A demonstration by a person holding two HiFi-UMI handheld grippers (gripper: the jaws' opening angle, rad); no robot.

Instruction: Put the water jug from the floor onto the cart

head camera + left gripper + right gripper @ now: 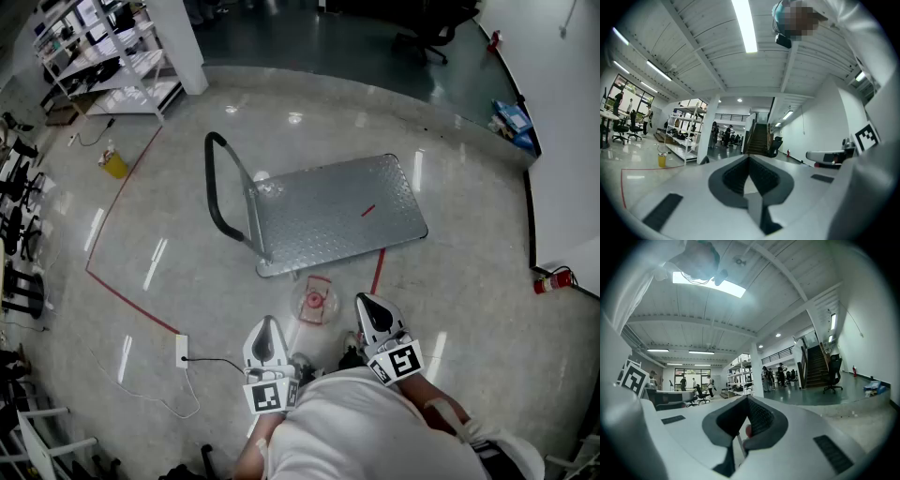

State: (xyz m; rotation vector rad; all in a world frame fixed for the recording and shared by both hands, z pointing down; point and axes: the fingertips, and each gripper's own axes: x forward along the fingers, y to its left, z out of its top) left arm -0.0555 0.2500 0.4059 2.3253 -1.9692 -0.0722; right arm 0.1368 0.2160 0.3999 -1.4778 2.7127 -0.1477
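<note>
1. Two tools, one in each hand, sit in the lower centre of the head view: the left tool (268, 324) and the right tool (362, 302). Both are held level with their tips pointing up-frame.
2. Left tool: its jaws are closed tip to tip and grip nothing.
3. Right tool: its jaws are also closed and empty.
4. One water jug (317, 302), clear with a reddish top, stands upright on the floor (187, 281). It is just below the near edge of the cart, slightly up-frame of the gap between the two tool tips. Neither tool touches it.
5. One cart (337, 211) at frame centre has a flat metal deck. Its black handle (217, 183) rises at the left end.
6. One red tape line (117, 220) runs across the floor at the left of the frame.
7. Surroundings: a yellow container (113, 165) and a shelving rack (103, 56) are at the upper left. A fire extinguisher (553, 279) is at the right edge.
</note>
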